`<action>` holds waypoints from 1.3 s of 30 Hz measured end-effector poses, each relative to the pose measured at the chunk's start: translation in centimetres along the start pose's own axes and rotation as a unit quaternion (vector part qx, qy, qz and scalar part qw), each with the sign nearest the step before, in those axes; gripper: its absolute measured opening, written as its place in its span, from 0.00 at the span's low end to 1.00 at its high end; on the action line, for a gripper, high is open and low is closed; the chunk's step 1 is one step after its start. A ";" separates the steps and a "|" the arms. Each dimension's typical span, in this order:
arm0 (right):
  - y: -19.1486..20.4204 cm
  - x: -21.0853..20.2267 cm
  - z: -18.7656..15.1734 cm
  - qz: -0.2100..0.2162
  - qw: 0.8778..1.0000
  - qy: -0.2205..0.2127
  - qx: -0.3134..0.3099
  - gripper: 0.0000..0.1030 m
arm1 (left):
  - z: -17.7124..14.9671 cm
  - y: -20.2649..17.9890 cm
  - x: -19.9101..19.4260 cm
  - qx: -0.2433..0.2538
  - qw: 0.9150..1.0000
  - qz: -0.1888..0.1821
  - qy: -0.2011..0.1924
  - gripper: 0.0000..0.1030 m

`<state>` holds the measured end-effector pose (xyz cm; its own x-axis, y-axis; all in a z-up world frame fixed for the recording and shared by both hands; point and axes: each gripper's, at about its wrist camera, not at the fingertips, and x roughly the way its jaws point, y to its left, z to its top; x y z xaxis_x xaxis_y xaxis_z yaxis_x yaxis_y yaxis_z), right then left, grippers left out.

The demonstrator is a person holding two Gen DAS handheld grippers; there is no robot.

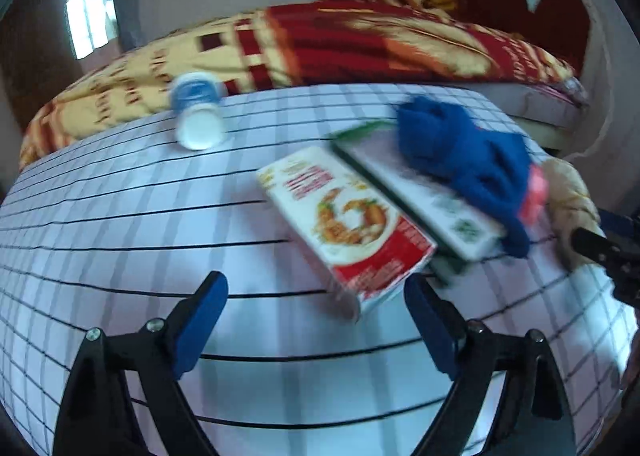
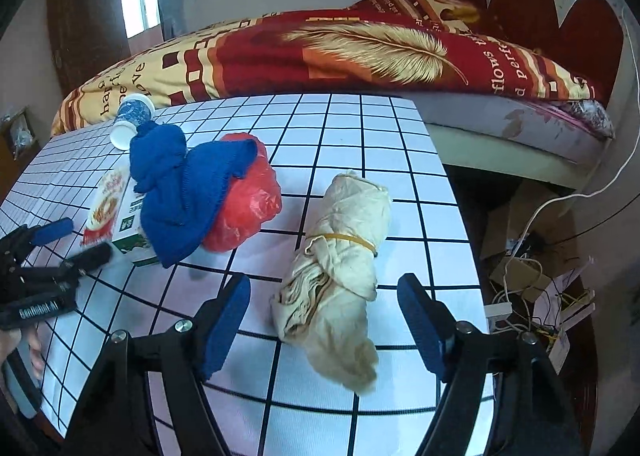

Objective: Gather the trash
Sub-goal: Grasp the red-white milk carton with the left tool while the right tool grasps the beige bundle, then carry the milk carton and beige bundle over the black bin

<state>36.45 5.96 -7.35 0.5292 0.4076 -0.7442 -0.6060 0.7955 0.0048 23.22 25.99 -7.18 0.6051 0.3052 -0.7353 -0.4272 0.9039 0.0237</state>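
Left wrist view, blurred by motion, looks across a table (image 1: 120,256) covered in a white sheet with a black grid, and the left gripper (image 1: 316,320) hangs just above it with its blue-padded jaws spread wide and nothing between them. Just ahead of the right-hand finger lies a red-and-white food carton (image 1: 344,223), flat on the sheet, its near corner close to that finger but apart from it. Touching the carton's far side is a green-and-white carton (image 1: 432,199), and a blue knitted cloth (image 1: 464,151) is heaped on that second carton toward the table's right edge. Beside the cloth a scrap of red plastic bag (image 1: 534,191) shows, then a beige bundle (image 1: 572,195). A paper cup (image 1: 198,111) with a blue print lies on its side near the far left edge, well apart from the cartons, next to a bed (image 1: 360,35) with a red and gold quilt. Right wrist view is sharper: the right gripper (image 2: 324,320) is likewise released, fingers wide, with the near end of the beige bundle (image 2: 340,268), a cloth roll bound by a yellow rubber band, lying between them on the sheet; whether either pad touches it cannot be told. Left of the bundle sits the red plastic bag (image 2: 248,199), partly under the blue cloth (image 2: 180,183), which drapes over the two cartons. At the left edge the other gripper appears, near the red-and-white carton (image 2: 104,207). Cables and cardboard (image 2: 532,264) lie on the floor beyond the table's right edge.
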 end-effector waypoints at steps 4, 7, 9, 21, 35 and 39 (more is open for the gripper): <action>-0.3 0.3 0.1 0.004 1.000 -0.002 0.007 0.75 | -0.6 2.4 -0.8 -0.043 0.999 -0.004 -0.016 0.88; -0.4 0.9 0.2 -0.001 1.000 0.002 0.013 0.74 | -0.5 0.7 -1.1 -0.033 0.999 -0.024 -0.030 0.88; -0.4 1.5 0.5 -0.001 1.000 0.009 0.016 0.67 | 0.0 -0.5 -0.6 -0.025 0.999 -0.028 -0.028 0.88; -1.4 1.7 0.8 -0.003 1.000 0.016 0.026 0.45 | 0.7 3.0 1.6 -0.062 0.998 -0.003 0.002 0.81; -1.1 1.5 0.9 0.001 1.000 0.008 0.019 0.23 | 2.0 3.1 2.6 -0.030 0.999 -0.027 -0.002 0.51; -0.6 -0.7 0.5 0.000 1.000 -0.020 0.004 0.23 | 1.1 1.7 -1.2 -0.002 0.998 -0.040 -0.041 0.51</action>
<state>36.76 5.44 -6.52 0.5521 0.4259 -0.7168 -0.6016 0.7987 0.0112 22.55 27.55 -5.52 0.6903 0.2560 -0.6768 -0.3782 0.9250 -0.0358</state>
